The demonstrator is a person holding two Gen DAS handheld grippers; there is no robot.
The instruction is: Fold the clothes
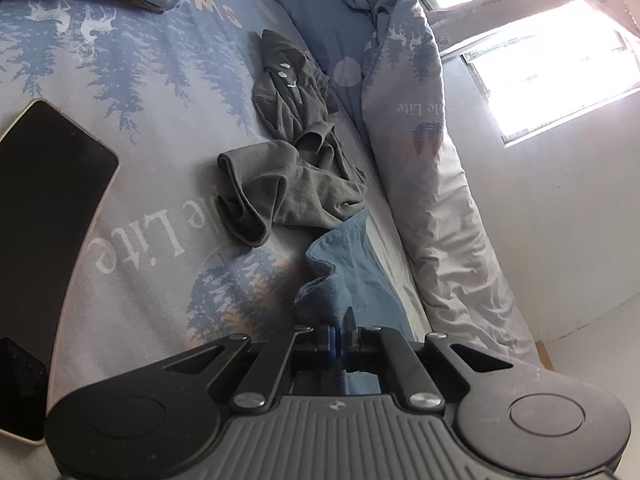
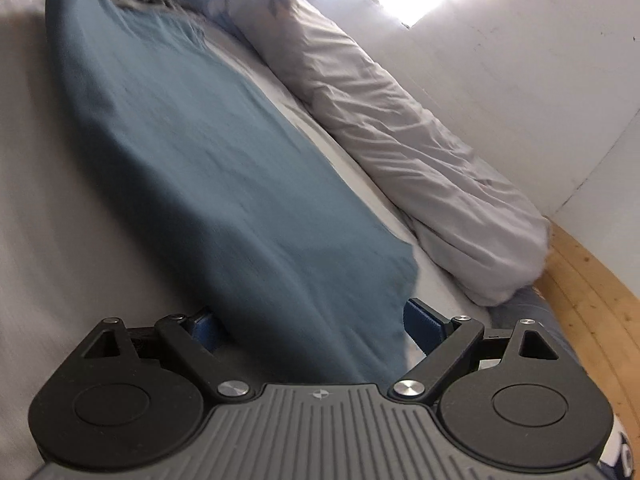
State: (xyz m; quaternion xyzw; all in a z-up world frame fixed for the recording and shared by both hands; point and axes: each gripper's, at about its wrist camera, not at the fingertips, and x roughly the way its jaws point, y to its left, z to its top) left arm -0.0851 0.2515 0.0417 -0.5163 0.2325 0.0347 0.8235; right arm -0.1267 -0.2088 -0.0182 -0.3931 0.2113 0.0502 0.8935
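Observation:
A blue garment [image 1: 344, 276] lies on the bed, bunched at the end near my left gripper [image 1: 340, 340], which is shut on that bunched edge. In the right wrist view the same blue garment [image 2: 224, 184] stretches flat along the bed away from the camera. My right gripper [image 2: 316, 328] is open, its blue pads [image 2: 424, 320] spread wide, with the near end of the garment lying between the fingers. A crumpled grey garment [image 1: 288, 160] lies further up the bed in the left wrist view.
A dark phone or tablet [image 1: 44, 208] lies at the left on the printed bedsheet [image 1: 152, 184]. A rolled duvet [image 2: 400, 152] runs along the wall side of the bed. A wooden bed edge [image 2: 592, 292] shows at the right. A pillow [image 1: 320, 12] lies at the far end.

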